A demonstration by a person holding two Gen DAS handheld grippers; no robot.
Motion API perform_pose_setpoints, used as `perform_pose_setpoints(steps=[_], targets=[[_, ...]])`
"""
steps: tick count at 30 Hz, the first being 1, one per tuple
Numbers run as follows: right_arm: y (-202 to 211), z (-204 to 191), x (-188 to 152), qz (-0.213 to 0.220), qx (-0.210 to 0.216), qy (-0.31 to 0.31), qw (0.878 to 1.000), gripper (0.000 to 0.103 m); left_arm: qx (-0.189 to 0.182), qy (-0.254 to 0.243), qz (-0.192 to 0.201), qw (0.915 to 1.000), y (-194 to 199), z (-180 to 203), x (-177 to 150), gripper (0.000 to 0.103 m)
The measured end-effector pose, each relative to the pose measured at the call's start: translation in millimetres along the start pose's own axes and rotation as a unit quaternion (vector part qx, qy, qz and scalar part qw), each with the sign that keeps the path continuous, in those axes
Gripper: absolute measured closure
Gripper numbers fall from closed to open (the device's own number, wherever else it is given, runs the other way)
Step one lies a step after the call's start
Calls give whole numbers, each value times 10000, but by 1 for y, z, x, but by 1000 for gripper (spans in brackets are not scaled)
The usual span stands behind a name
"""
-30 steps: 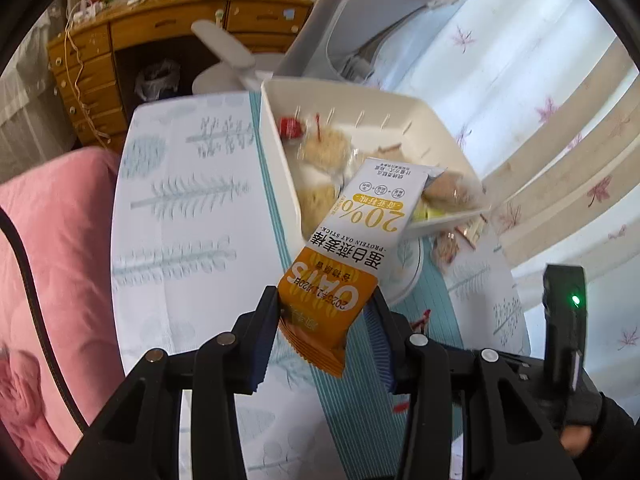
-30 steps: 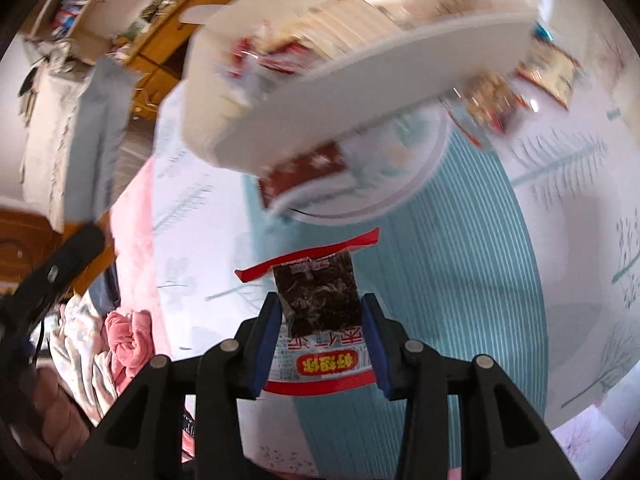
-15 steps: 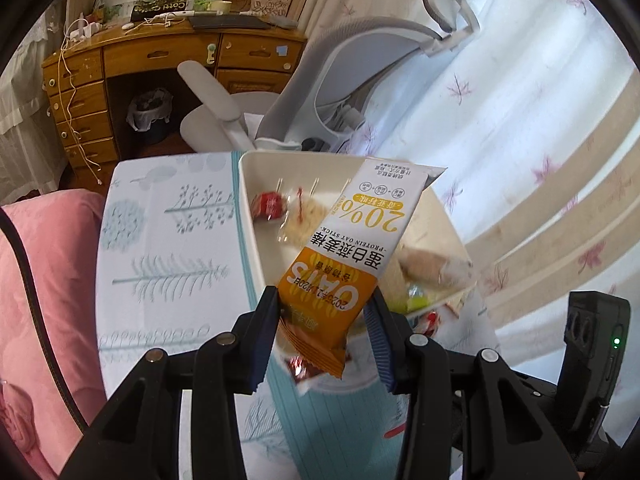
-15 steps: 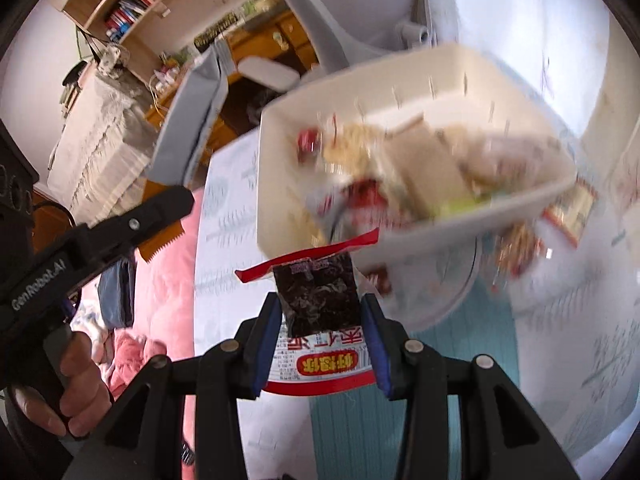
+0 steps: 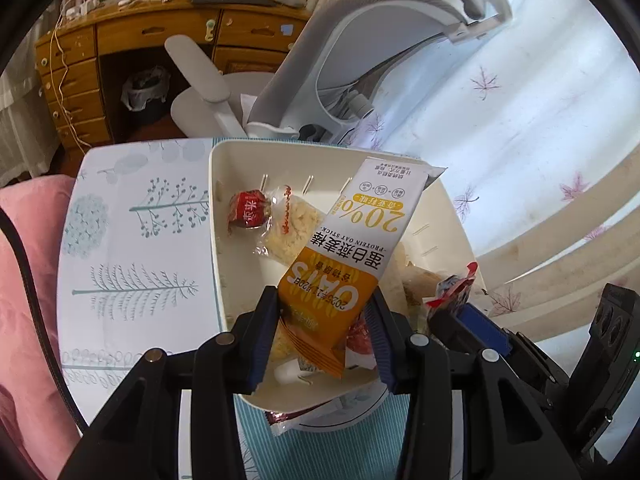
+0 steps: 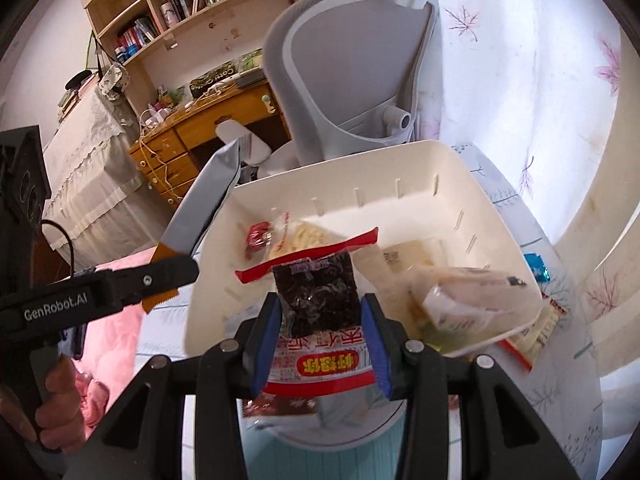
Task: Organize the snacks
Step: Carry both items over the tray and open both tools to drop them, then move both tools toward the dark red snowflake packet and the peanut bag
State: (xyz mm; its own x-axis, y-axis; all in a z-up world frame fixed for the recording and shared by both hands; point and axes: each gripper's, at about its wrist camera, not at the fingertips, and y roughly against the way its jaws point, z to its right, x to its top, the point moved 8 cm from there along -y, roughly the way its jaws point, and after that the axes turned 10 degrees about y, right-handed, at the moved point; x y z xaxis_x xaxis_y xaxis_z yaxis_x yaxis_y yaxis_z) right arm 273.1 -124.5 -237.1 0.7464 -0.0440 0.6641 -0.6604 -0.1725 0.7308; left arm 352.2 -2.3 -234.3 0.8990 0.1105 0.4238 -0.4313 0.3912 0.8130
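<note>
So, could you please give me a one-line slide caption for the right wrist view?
Right gripper holds a red-edged dark snack packet above the white bin of snacks.

Oat bar: orange-and-white packet, upright, tilted toward 1 o'clock, over the white bin. Dark snack pack, red-edged, upright above the bin's 6 o'clock rim. Inside the bin: a red candy at 10 o'clock, beside it a clear-wrapped cracker.

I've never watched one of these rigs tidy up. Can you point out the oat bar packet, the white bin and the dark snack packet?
oat bar packet (image 5: 352,236), left wrist view, on its printed front.
white bin (image 6: 460,168), right wrist view, on its far wall.
dark snack packet (image 6: 318,294), right wrist view, on its dark window.
</note>
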Motion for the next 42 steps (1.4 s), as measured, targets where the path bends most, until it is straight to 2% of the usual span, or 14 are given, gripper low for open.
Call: perform_pose_setpoints(steps=[3, 7, 11, 13, 18, 29, 38, 42], targets=[[-6, 5, -1, -42, -106, -25, 9999, 59, -62, -110, 29, 9999, -3, 4, -1, 56], [-5, 11, -4, -89, -200, -159, 9996, 52, -13, -117, 61, 9999, 2, 5, -3, 41], [8, 13, -7, -16, -233, -231, 9995, 40, 9, -43, 59, 10000, 13, 1, -8, 36], [17, 13, -10, 16, -259, -248, 9994, 39, 31, -3, 80, 10000, 22, -1, -13, 32], [48, 14, -23, 138, -392, -362, 9985, 34, 41, -31, 80, 10000, 46, -3, -30, 28], [107, 15, -70, 357, -815, -595, 9942, 31, -81, -91, -86, 9999, 78, -8, -87, 27], [112, 23, -104, 234, -846, -224, 9959, 31, 195, 205, -299, 9992, 74, -16, -126, 22], [108, 33, -109, 199, -788, 29, 9967, 31, 436, 401, -418, 9974, 64, -20, -139, 14]])
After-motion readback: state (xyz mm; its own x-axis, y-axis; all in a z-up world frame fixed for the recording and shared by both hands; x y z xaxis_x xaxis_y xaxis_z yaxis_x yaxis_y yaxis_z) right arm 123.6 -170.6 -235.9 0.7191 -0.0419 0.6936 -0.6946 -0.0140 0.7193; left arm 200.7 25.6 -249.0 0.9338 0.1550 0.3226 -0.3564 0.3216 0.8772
